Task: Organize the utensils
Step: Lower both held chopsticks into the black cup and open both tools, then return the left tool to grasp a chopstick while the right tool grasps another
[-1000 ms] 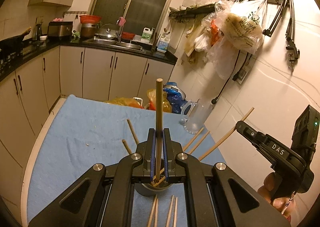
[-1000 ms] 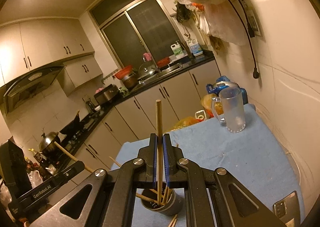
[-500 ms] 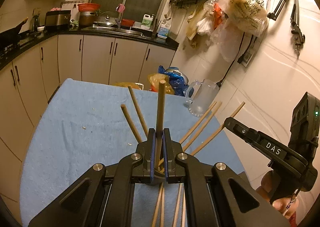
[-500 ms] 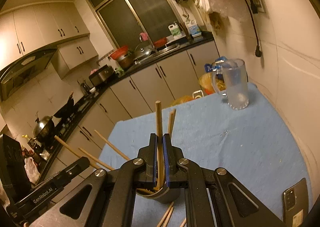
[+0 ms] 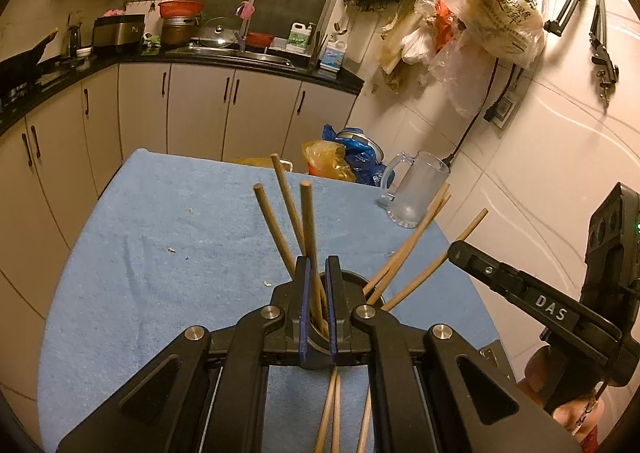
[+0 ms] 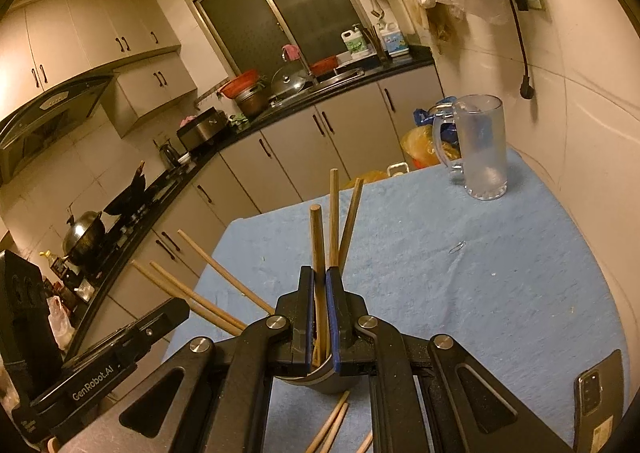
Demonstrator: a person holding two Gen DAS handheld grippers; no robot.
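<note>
My left gripper (image 5: pixel 317 277) is shut on an upright wooden chopstick (image 5: pixel 307 221) whose lower end reaches into a dark metal holder (image 5: pixel 354 278) right behind the jaws. My right gripper (image 6: pixel 320 285) is likewise shut on a chopstick (image 6: pixel 317 241) standing in the same holder (image 6: pixel 332 385). Several more chopsticks (image 5: pixel 412 249) lean out of the holder in a fan. Loose chopsticks (image 5: pixel 332 413) lie on the cloth under the grippers. Each gripper shows in the other's view: the right one (image 5: pixel 456 249), the left one (image 6: pixel 176 309).
A blue cloth (image 5: pixel 160 273) covers the table. A frosted glass mug (image 6: pixel 476 149) stands at the far right corner by the tiled wall. A phone (image 6: pixel 596 401) lies at the near right edge. Kitchen cabinets and a counter run beyond the table's far and left edges.
Both grippers have sunk toward the table, lowering their chopsticks into the holder. The chopsticks leaning in the holder now rise higher in both views.
</note>
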